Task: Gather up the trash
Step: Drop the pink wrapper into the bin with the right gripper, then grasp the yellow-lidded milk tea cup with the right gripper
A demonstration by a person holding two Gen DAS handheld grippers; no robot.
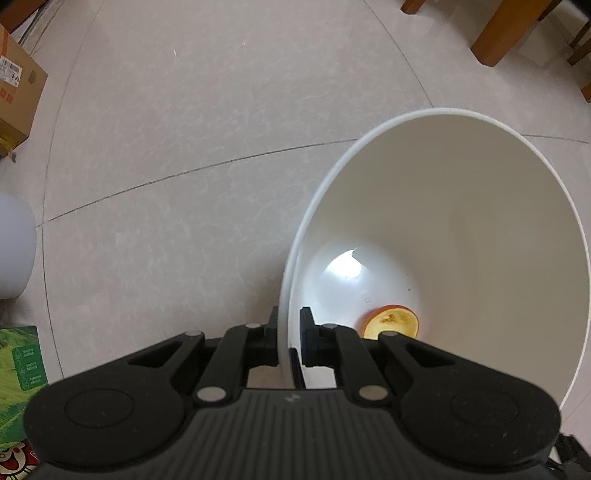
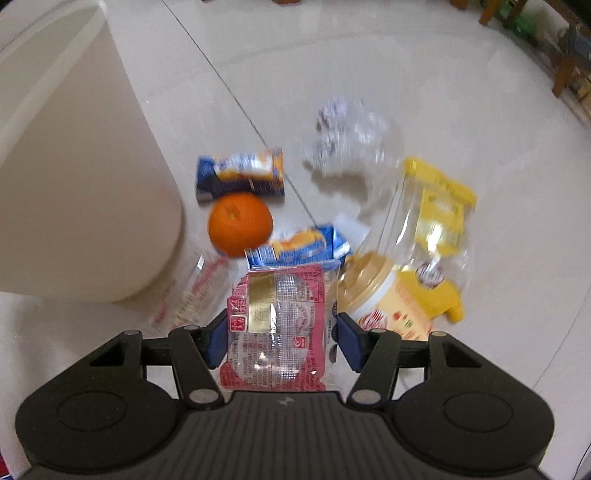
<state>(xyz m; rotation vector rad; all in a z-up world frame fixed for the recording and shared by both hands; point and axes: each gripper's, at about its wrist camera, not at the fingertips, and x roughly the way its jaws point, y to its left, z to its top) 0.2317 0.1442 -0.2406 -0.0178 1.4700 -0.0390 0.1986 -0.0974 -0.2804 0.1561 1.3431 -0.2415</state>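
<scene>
My left gripper [image 1: 289,328] is shut on the rim of the white trash bin [image 1: 461,206], one finger outside the wall and one inside. An orange peel piece [image 1: 392,320] lies at the bin's bottom. My right gripper [image 2: 281,332] is shut on a red and clear snack wrapper [image 2: 277,325], held above the floor. Below lie an orange [image 2: 240,223], two blue and orange cartons [image 2: 242,174] [image 2: 303,245], a clear bag with yellow packets [image 2: 432,218], a yellow-lidded cup [image 2: 384,295] and a crumpled clear wrapper [image 2: 351,140]. The bin's outer wall [image 2: 81,184] stands at the left.
Pale tiled floor [image 1: 184,129] all around. A cardboard box [image 1: 18,88] sits far left, a green carton [image 1: 20,373] near left, wooden furniture legs [image 1: 502,33] at the top right. A flat clear wrapper with red print [image 2: 188,295] lies by the bin's base.
</scene>
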